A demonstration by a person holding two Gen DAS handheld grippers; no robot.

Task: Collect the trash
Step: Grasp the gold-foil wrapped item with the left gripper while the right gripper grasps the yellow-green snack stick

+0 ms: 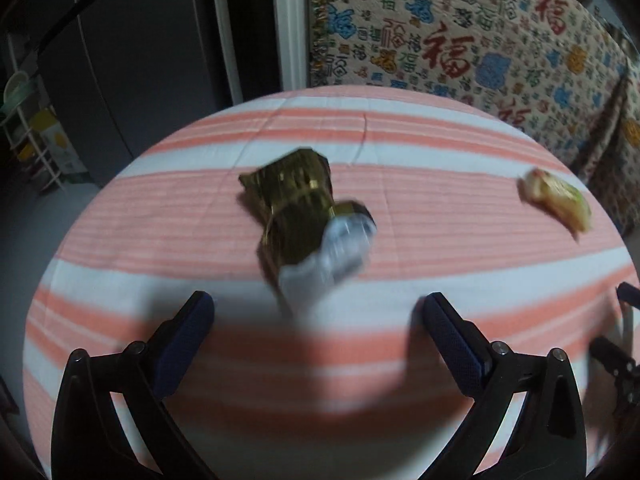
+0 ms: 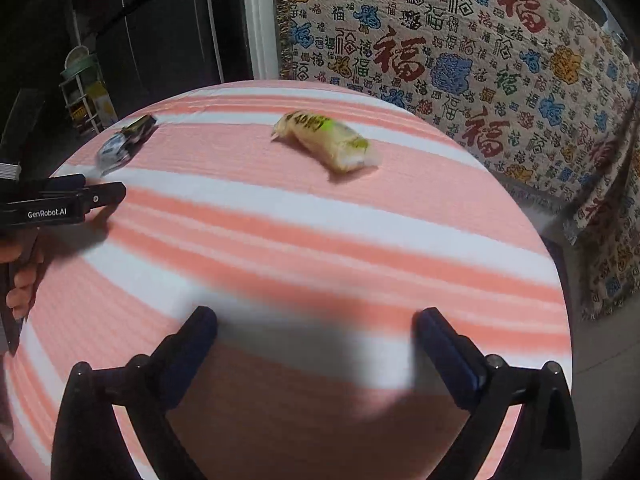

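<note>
Nothing is collected yet: gold wrapper (image 1: pixel 304 216) and yellow wrapper (image 2: pixel 326 140) lie on the table (image 2: pixel 280 232), both left gripper (image 1: pixel 316 312) and right gripper (image 2: pixel 316 324) spread apart, empty.

Gold wrapper (image 1: pixel 304 216) blurred — print unreadable.

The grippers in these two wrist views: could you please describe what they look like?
Both are alike: the left gripper and right gripper each have two black angular fingers joined by round silver bolts, with dark blue textured pads on the inner faces. Seen from the side in the right wrist view, the left gripper's black body carries white "GenRobot.AI" lettering. No sleeves show.
</note>
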